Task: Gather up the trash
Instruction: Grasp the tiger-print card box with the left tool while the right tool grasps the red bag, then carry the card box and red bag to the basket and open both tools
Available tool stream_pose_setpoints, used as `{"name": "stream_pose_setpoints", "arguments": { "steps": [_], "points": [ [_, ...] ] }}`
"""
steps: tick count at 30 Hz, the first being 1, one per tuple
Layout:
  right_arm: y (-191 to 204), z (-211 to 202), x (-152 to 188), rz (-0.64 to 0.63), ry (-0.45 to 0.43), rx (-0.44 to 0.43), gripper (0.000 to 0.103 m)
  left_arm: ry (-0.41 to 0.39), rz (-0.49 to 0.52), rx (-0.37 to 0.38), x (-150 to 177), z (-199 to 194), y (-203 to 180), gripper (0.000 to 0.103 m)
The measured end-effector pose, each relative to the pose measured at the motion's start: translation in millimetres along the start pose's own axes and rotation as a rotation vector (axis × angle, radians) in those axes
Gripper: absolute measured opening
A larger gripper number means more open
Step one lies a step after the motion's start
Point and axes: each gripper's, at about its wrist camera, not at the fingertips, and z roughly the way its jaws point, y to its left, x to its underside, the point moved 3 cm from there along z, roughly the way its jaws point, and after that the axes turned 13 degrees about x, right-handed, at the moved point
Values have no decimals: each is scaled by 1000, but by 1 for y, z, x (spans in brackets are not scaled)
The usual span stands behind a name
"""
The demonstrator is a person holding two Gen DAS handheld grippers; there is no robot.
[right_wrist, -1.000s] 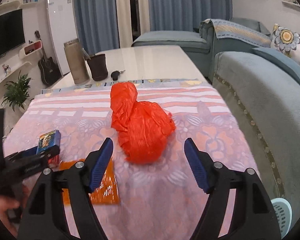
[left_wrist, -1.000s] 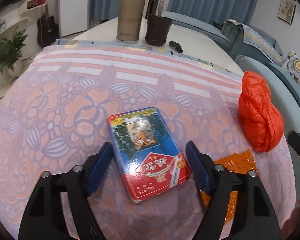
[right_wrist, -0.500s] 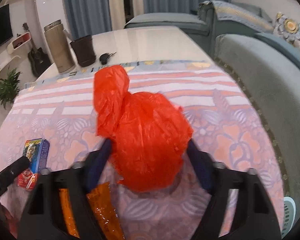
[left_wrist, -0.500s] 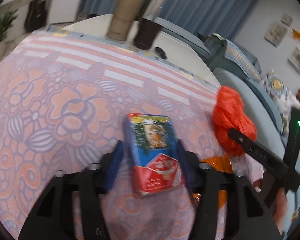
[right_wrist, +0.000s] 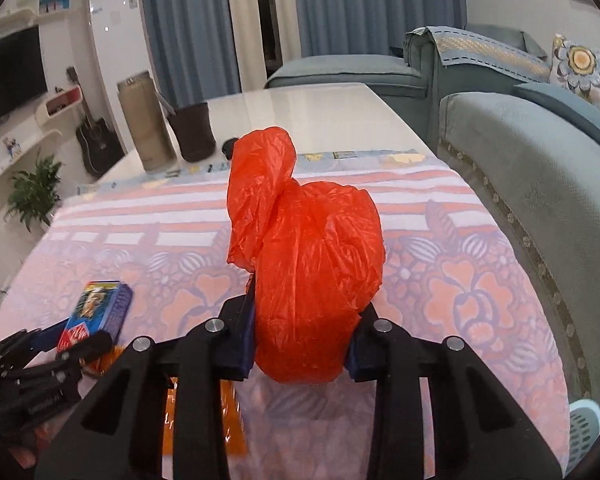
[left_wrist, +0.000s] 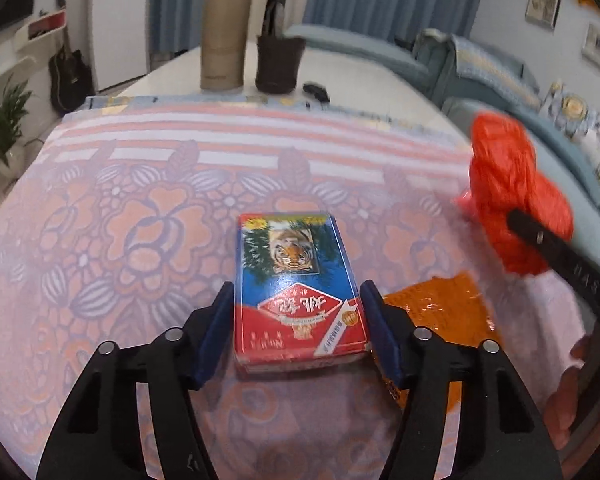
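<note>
Orange-red plastic, bunched into a knotted bag [right_wrist: 308, 276], is the biggest piece of trash on the cloth-covered worktop [right_wrist: 460, 280], and your right tool [right_wrist: 300, 344] has just been closing and now pinches its lower bulge from both sides, low enough, I judge, to lift it whole; what is inside the bag you cannot see. Your left tool [left_wrist: 298, 328] has likewise been closing round the smaller red-and-blue card box [left_wrist: 296, 288], pads touching its long sides, shut, contents unseen, with the flat orange wrapper [left_wrist: 440, 312] loose just beside it.
</note>
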Motion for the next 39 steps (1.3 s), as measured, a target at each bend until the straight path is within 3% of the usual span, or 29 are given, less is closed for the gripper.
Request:
{"name": "stream_pose_setpoints", "arguments": {
  "steps": [4, 5, 6, 7, 9, 11, 14, 16, 17, 19, 21, 24, 27, 30, 32, 35, 39],
  "points": [
    [-21, -36, 10, 54, -34, -26, 30, -58, -14, 92, 3, -25, -7, 58],
    [-27, -45, 13, 63, -43, -26, 30, -70, -14, 108, 5, -33, -13, 40],
    [-35, -59, 16, 71, -58, -26, 30, -74, -6, 107, 7, -40, -17, 11],
    [-40, -66, 18, 77, -62, -28, 30, -58, -15, 157, 8, -42, -19, 0],
    [-55, -87, 28, 106, -59, -29, 30, 22, -36, 218, 16, -44, -25, 0],
    [-67, -99, 38, 113, -48, -25, 30, 49, -24, 195, 27, -46, -29, 1],
    [-78, -111, 56, 110, -26, -22, 30, 53, -25, 177, 35, -49, -32, 27],
    [-82, -117, 69, 101, -16, -21, 30, 42, 11, 170, 35, -49, -39, 51],
    [-82, -118, 74, 95, -11, -22, 30, 54, 66, 152, 33, -44, -47, 69],
    [-81, -119, 83, 91, 0, -30, 30, 68, 149, 135, 30, -32, -54, 71],
    [-81, -116, 89, 86, 14, -37, 30, 172, 210, 143, 31, -13, -56, 73],
    [-82, -113, 95, 77, 23, -37, 30, 209, 290, 74, 35, -4, -54, 75],
    [-81, -111, 94, 86, 23, -42, 30, 233, 270, 104, 35, 6, -51, 72],
    [-81, -110, 94, 83, 27, -44, 30, 218, 332, 51, 34, 20, -62, 72],
    [-81, -110, 94, 83, 27, -44, 30, 196, 340, 47, 30, 23, -67, 59],
    [-83, -114, 94, 84, 20, -39, 30, 182, 301, 78, 32, 16, -65, 57],
    [-91, -136, 94, 100, -23, -26, 30, 100, 199, 137, 43, -17, -57, 57]
  ]
}}
